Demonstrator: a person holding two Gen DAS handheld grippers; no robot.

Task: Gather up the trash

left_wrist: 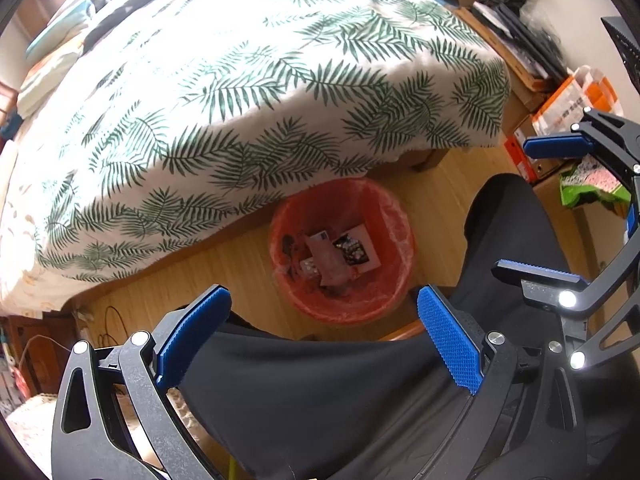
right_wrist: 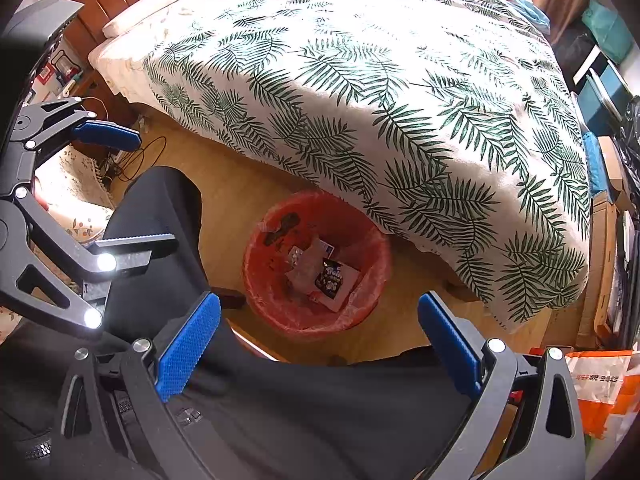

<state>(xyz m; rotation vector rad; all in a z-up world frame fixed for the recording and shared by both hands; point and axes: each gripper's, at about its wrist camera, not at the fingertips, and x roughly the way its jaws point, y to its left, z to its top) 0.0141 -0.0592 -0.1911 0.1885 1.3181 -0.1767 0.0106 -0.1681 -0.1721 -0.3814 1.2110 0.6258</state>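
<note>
Left claw (left_wrist: 324, 332): wide apart, holding nothing, above my lap.
Right claw (right_wrist: 320, 340): also spread, nothing held.
Bin (right_wrist: 256, 280): red, lined, on the floor (right_wrist: 224, 200) beside the bed (right_wrist: 360, 80); wrappers (right_wrist: 320, 276) inside.
Loose trash: none seen.
Next, my judgement: scan floor first, approach low, pinch squarely.

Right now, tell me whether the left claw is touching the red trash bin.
Apart. In the left wrist view the left claw hangs open above the red trash bin, with wooden floor and the person's dark trousers between its fingers and the rim.
</note>
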